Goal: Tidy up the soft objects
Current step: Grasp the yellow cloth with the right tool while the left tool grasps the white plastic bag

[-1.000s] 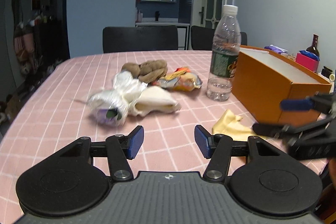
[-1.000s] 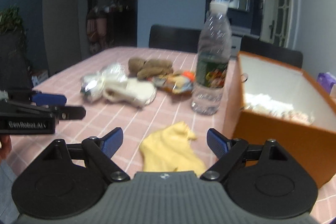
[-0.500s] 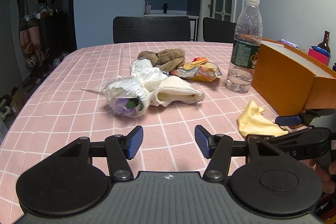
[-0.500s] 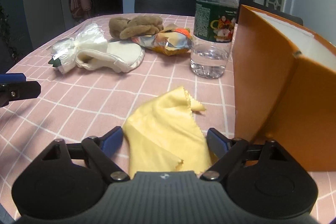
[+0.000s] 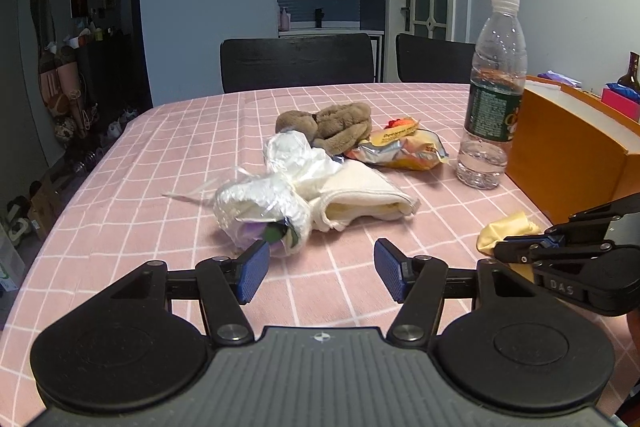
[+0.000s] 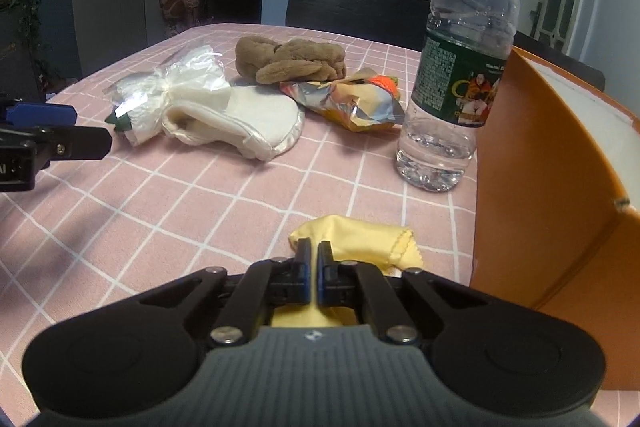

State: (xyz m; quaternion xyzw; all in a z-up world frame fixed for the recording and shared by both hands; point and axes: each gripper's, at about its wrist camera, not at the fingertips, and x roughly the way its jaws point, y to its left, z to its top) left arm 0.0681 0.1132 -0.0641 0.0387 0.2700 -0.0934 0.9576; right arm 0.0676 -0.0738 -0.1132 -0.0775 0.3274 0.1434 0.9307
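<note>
My right gripper (image 6: pixel 313 255) is shut on a yellow cloth (image 6: pixel 360 239) that lies on the pink checked tablecloth beside the orange box (image 6: pixel 552 187); both show in the left wrist view, cloth (image 5: pixel 506 233) and gripper (image 5: pixel 520 247). My left gripper (image 5: pixel 318 269) is open and empty, just short of a plastic-wrapped white bundle (image 5: pixel 260 211). A cream cloth (image 5: pixel 360 203), a brown plush toy (image 5: pixel 332 127) and a foil snack bag (image 5: pixel 404 151) lie further back.
A clear water bottle (image 5: pixel 494 91) stands next to the orange box (image 5: pixel 576 155). Two dark chairs (image 5: pixel 298 61) stand at the table's far side. The table's left edge (image 5: pixel 80 187) drops to a cluttered floor.
My right gripper has closed on the yellow cloth, bunching it up. My left gripper has moved forward towards the plastic bundle, staying open.
</note>
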